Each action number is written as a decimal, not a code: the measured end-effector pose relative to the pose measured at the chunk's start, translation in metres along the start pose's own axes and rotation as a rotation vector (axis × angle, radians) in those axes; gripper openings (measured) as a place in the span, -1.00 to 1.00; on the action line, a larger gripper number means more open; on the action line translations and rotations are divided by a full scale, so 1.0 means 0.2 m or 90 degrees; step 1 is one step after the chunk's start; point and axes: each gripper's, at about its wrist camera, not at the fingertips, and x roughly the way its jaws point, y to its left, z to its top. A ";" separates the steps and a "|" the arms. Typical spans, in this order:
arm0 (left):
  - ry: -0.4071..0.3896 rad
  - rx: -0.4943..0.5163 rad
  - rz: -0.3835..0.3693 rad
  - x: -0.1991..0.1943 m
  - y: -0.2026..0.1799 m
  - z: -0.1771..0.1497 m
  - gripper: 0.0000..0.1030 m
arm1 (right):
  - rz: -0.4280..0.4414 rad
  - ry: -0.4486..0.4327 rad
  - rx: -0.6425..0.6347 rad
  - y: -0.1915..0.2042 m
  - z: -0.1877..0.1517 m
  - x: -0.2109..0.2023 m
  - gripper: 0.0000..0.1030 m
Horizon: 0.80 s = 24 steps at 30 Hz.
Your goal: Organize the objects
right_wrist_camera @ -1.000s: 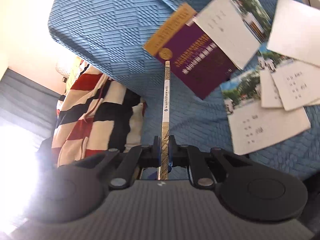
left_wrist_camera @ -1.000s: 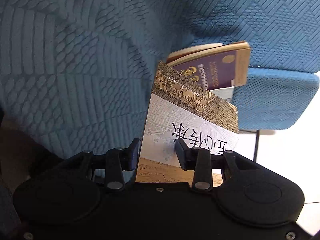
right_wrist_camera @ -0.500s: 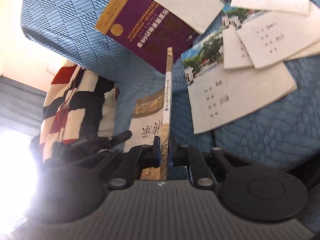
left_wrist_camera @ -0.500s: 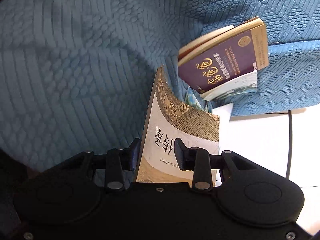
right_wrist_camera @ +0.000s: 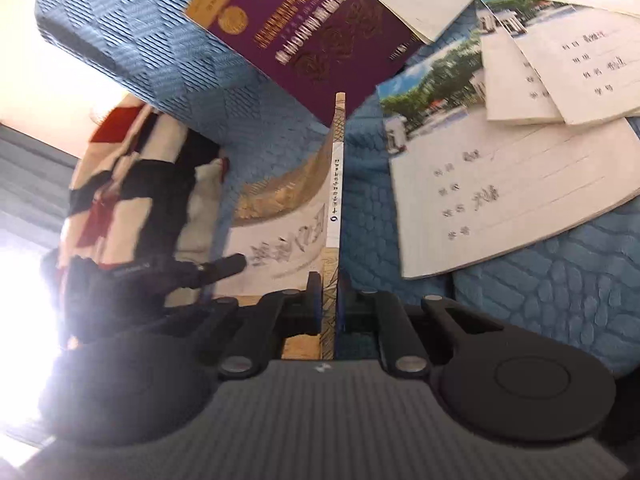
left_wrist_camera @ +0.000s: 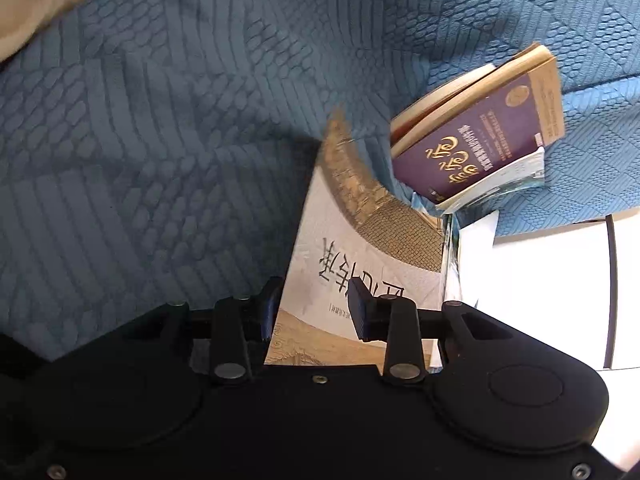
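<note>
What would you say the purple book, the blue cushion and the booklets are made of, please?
Purple book: paper, apparently a glossy softcover; gold lettering glints and cream page edges show. Blue cushion: woven or quilted fabric, matte, with a raised scale-like pattern. Booklets: thin paper with printed photo covers; corners curl slightly.
</note>
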 end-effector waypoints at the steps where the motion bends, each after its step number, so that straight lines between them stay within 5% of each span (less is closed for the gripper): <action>1: -0.004 0.004 0.011 0.01 0.00 0.00 -0.38 | -0.006 0.001 0.001 -0.01 -0.01 0.01 -0.80; 12: -0.005 0.028 0.011 0.02 0.03 0.03 -0.35 | -0.054 -0.003 -0.043 0.01 -0.02 0.06 -0.65; 17: -0.012 0.065 0.025 0.01 0.00 0.00 -0.29 | -0.093 0.029 -0.085 0.06 0.00 0.07 -0.14; 24: -0.026 0.137 0.088 -0.05 -0.06 -0.10 -0.08 | -0.161 -0.013 -0.160 0.15 -0.03 0.00 -0.14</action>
